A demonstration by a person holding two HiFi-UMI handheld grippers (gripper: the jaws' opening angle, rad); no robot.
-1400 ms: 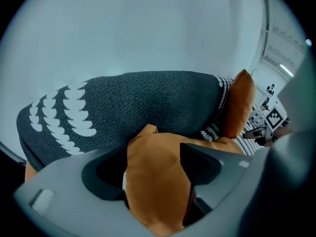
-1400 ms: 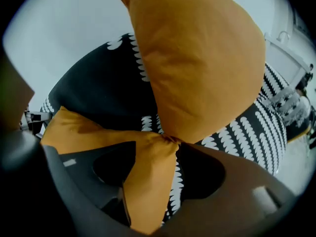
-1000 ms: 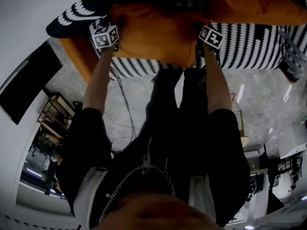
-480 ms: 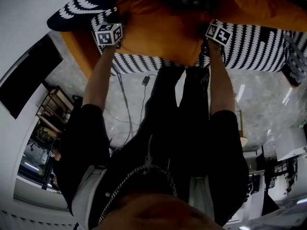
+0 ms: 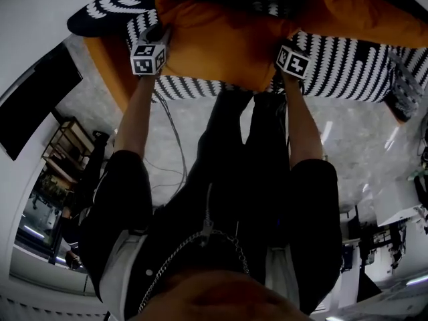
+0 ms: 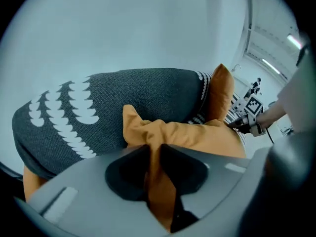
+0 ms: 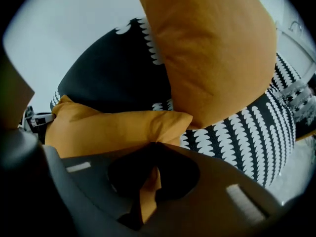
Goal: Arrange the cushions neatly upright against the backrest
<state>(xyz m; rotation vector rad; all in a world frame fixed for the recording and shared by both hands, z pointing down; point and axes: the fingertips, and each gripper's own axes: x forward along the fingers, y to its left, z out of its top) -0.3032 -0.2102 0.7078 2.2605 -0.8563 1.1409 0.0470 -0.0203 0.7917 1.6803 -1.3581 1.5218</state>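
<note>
With jaws that have just been closing, the left gripper [image 6: 154, 171] and right gripper [image 7: 149, 177] each clamp 1 corner of the plump orange fabric cushion [image 5: 221, 45].

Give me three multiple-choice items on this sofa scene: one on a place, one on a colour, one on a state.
1. In the head view, where is the second orange cushion relative to the held orange cushion?
A. to its left
B. to its right
C. on the floor

2. What covers the sofa seat?
A. plain orange
B. black with white marks
C. green stripes

3. How is the left gripper?
A. wide open and empty
B. shut on a corner of the held orange cushion
C. shut on a cable

Answers:
1 B: it lies at the upper right of the head view.
2 B: white scallop marks on black show below the cushions.
3 B: its jaws have just been closing, and orange fabric is pinched between them.
</note>
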